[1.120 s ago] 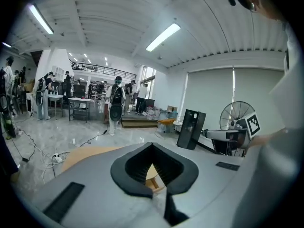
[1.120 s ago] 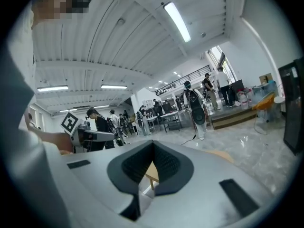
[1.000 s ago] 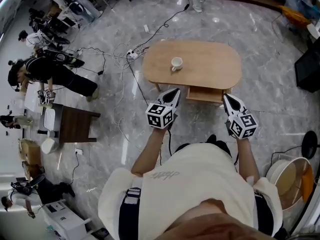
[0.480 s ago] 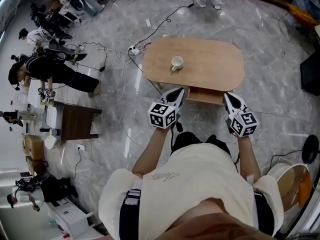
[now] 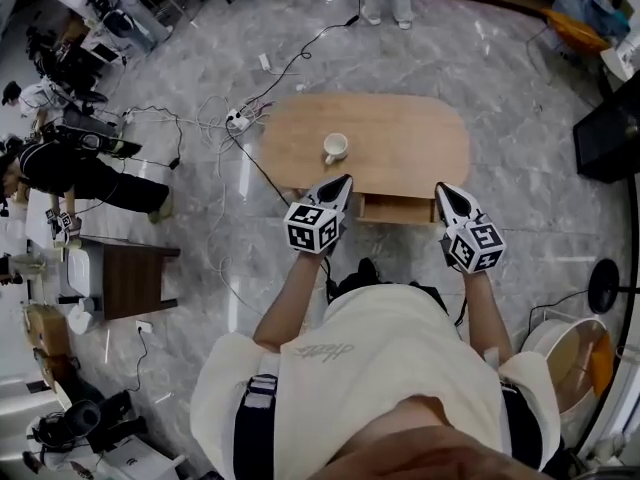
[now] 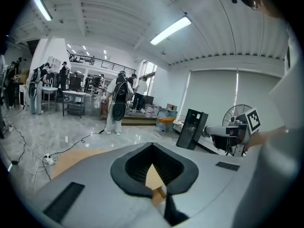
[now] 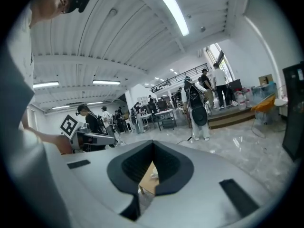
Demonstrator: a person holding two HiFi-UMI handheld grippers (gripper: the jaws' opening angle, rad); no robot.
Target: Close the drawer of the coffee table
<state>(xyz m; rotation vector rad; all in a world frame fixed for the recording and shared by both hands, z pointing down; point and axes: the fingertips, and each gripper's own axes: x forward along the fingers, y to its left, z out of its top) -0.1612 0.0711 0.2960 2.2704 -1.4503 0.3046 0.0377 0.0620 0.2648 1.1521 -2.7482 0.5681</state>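
An oval wooden coffee table [image 5: 400,138] stands on the marble floor ahead of me, with a white cup [image 5: 334,148] on its top. Its drawer [image 5: 396,209] sticks out a little from the near side. My left gripper [image 5: 344,181] is shut and empty, its tip at the table's near edge just left of the drawer. My right gripper [image 5: 441,189] is also shut and empty, just right of the drawer front. In the left gripper view the left gripper [image 6: 152,146] shows a bit of tabletop wood [image 6: 154,178] through its closed jaws. The right gripper [image 7: 153,144] shows the same.
Cables and a power strip [image 5: 238,120] lie on the floor left of the table. A dark side table [image 5: 125,276] stands further left. A person's feet [image 5: 384,14] are behind the table. A black cabinet [image 5: 608,138] and a round basket [image 5: 575,353] are at the right.
Both grippers have come closer to the table's near edge, flanking the drawer. The whole view has shifted left. The drawer sticks out about as far as before.
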